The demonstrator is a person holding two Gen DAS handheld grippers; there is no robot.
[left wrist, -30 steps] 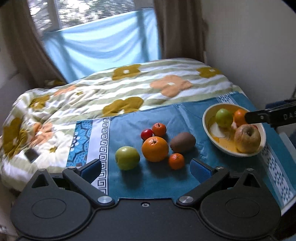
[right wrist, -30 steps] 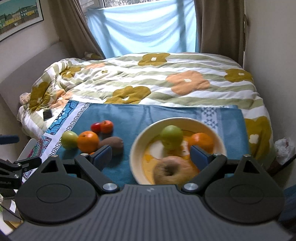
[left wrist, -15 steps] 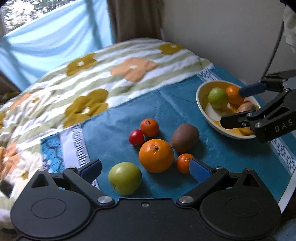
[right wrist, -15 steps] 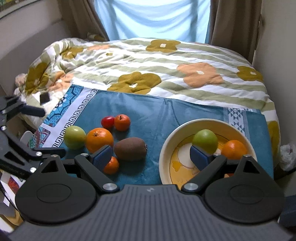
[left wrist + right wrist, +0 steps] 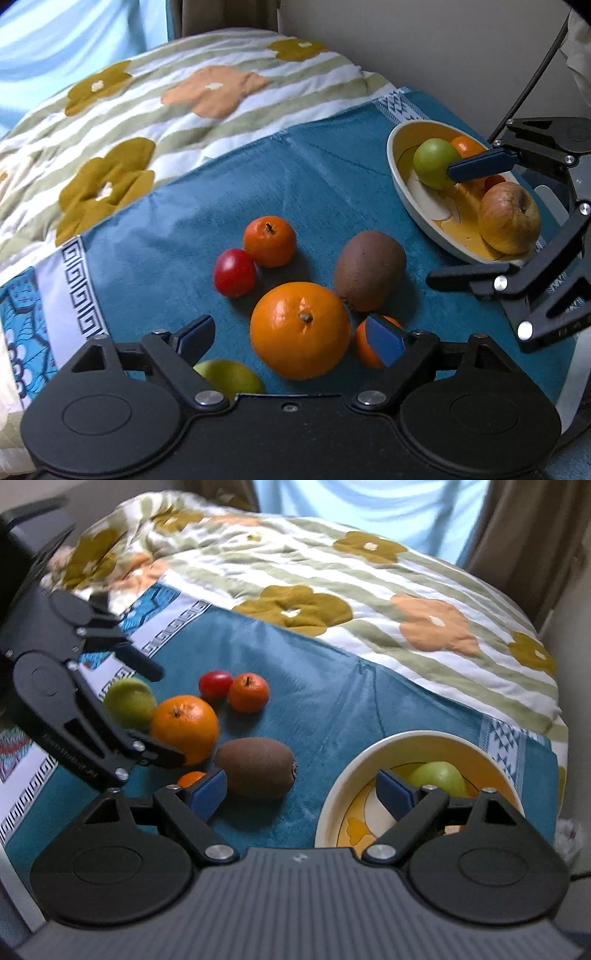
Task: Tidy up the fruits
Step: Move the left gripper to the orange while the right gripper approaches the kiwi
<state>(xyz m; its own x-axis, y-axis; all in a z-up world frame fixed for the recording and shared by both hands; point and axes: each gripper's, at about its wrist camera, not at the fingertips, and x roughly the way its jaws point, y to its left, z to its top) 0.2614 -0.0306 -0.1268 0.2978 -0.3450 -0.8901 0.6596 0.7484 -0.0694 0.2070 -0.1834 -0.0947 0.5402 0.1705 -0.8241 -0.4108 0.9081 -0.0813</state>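
Closing in on the loose fruit, the left gripper (image 5: 291, 334) hangs low over the blue cloth (image 5: 325, 192) spread on the bed (image 5: 207, 96), its jaws narrowing around the big orange (image 5: 300, 330) but not yet pressing it; nothing is gripped. The orange sits at the near middle of the cloth, with a small mandarin (image 5: 364, 349) just right of it behind the right pad, a kiwi (image 5: 369, 269) beyond that, a red fruit (image 5: 234, 272) and a small orange (image 5: 269, 242) farther back, and a green apple (image 5: 231, 376) at the near left, half hidden under the gripper body.

The right gripper (image 5: 301, 788) hovers with its jaws released and empty, straddling the near rim of the yellow bowl (image 5: 351, 771) at the right end of the cloth. The bowl already holds a green apple, an orange piece and a brownish apple (image 5: 509, 218).

This looks like the pick-up step for the next fruit bound for the bowl. The next move calls for the pads to settle on the orange's widest part without nudging the mandarin beside it.

Compared with a second ago, both grippers have come down and tilted steeply towards the cloth, the left jaws have drawn in from their widest spread, and the fruit fills far more of each view.
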